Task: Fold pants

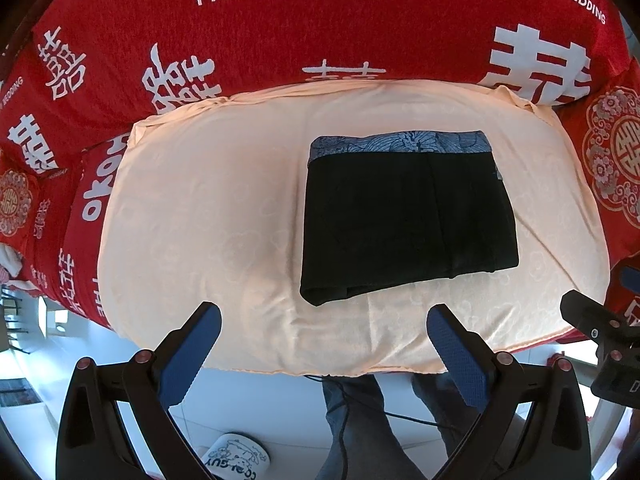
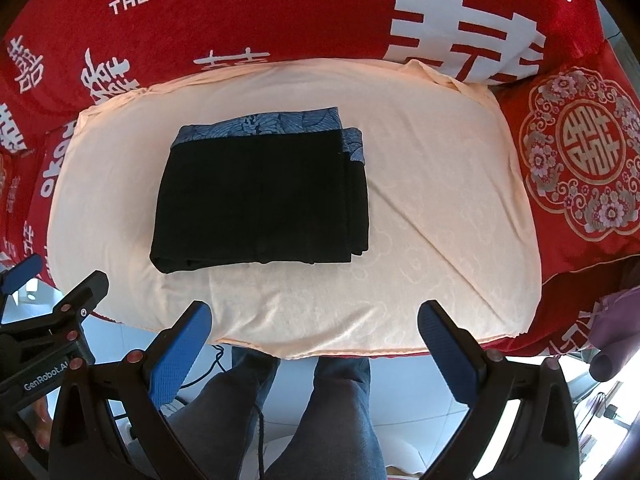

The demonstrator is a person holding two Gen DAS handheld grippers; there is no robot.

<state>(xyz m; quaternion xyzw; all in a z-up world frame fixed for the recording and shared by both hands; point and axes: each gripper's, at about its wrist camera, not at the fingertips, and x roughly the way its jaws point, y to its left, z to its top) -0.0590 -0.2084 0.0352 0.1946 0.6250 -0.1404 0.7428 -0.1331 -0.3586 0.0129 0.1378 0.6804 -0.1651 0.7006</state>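
Black pants with a blue patterned waistband lie folded into a compact rectangle on a cream cloth. The waistband faces the far side. My left gripper hovers open over the cloth's near edge, short of the pants, with nothing between its blue pads. My right gripper is likewise open and empty, held back from the pants' near fold. Each gripper's body shows at the edge of the other's view.
A red sofa cover with white lettering surrounds the cream cloth. A red embroidered cushion sits at the right. A person's legs in jeans and a cable are below, over a pale floor. A white slipper lies on the floor.
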